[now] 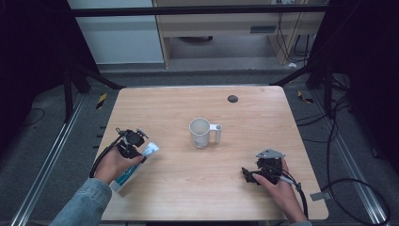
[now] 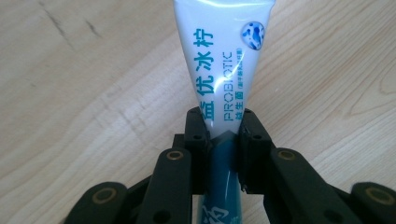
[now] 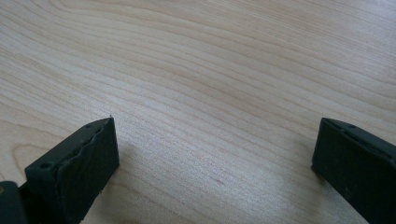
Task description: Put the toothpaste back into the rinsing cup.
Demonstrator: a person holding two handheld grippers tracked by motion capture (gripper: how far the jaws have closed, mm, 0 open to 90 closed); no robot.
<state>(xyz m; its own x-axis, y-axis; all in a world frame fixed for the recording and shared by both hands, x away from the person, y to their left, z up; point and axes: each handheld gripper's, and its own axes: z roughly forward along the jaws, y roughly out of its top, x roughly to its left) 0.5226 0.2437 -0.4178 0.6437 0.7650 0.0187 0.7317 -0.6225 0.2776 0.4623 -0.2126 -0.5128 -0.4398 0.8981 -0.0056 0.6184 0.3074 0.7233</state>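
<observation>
Squeezed the toothpaste tube (image 2: 224,79) tight in the left gripper (image 2: 223,128) jaws to lift it off the desk (image 1: 263,117), right gripper (image 3: 215,154) jaws wide apart, waiting.

The toothpaste tube (image 2: 219,60) carries the teal Latin word "PROBIOTIC", printed lengthwise along its white body. Beside it runs a larger line of teal Chinese characters, reading "益优冰柠". A smaller line of Chinese print next to "PROBIOTIC" is too fine to read.
</observation>
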